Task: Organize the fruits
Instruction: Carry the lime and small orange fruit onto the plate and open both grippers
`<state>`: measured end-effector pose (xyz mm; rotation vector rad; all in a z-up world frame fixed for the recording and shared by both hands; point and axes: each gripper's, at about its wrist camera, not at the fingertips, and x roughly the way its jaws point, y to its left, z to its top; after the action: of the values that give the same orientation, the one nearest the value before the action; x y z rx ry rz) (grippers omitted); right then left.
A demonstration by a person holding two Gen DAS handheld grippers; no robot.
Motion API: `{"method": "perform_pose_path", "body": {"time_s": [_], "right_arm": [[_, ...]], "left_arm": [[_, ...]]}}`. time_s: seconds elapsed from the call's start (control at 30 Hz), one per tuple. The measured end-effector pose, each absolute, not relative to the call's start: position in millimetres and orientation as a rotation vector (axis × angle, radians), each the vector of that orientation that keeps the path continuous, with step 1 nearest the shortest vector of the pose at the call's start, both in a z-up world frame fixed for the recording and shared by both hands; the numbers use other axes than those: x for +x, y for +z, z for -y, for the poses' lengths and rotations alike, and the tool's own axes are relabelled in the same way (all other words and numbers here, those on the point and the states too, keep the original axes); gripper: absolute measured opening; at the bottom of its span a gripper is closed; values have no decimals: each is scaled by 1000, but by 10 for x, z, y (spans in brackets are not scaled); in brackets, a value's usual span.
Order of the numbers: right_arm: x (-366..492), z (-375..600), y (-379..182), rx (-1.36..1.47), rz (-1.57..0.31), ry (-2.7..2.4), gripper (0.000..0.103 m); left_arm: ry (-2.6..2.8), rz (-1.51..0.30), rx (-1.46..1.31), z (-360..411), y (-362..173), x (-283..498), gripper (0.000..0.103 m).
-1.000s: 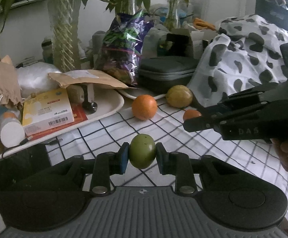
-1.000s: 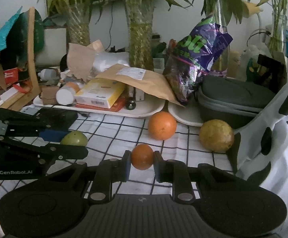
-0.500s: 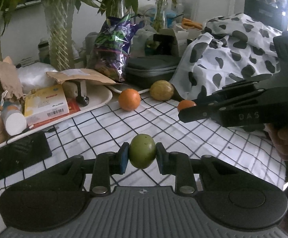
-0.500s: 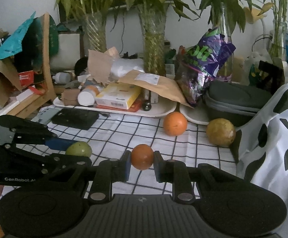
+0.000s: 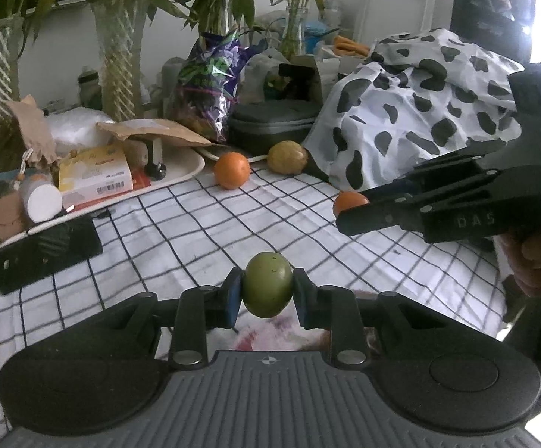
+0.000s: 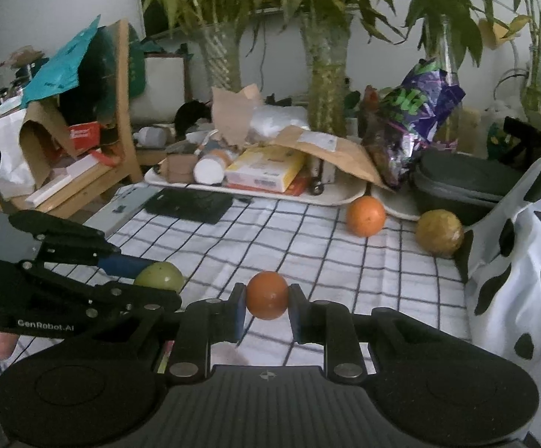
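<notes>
My left gripper [image 5: 266, 291] is shut on a green fruit [image 5: 267, 289] and holds it above the checked cloth [image 5: 233, 224]. My right gripper [image 6: 266, 304] is shut on a small orange fruit [image 6: 266, 299], also held above the cloth. Each gripper shows in the other's view: the right gripper [image 5: 349, 207] with its small orange fruit [image 5: 348, 201], the left gripper [image 6: 158, 280] with its green fruit [image 6: 160, 276]. A larger orange [image 5: 232, 170] [image 6: 366, 216] and a yellow-brown fruit [image 5: 287, 157] [image 6: 439, 233] lie on the cloth at the back.
A white tray [image 5: 192, 166] with boxes and a bottle stands at the back left. A black flat device [image 5: 46, 254] lies on the cloth's left. A cow-print cloth heap [image 5: 419, 112] fills the right. A grey case [image 5: 270, 127], snack bag and plant vases line the back.
Both grippers have pulled back and up from the back fruits, each still holding its fruit. More of the cloth and the black device have come into view.
</notes>
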<state>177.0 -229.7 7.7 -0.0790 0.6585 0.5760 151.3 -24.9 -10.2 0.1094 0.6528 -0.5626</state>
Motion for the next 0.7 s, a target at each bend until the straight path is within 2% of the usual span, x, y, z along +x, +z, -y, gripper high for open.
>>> {"method": "perform_pose_path", "body": {"time_s": [0.7], "right_arm": [[1371, 2135, -51, -18, -848, 707, 25]], "left_arm": [[-552, -806, 71, 37, -156, 1063, 28]]}}
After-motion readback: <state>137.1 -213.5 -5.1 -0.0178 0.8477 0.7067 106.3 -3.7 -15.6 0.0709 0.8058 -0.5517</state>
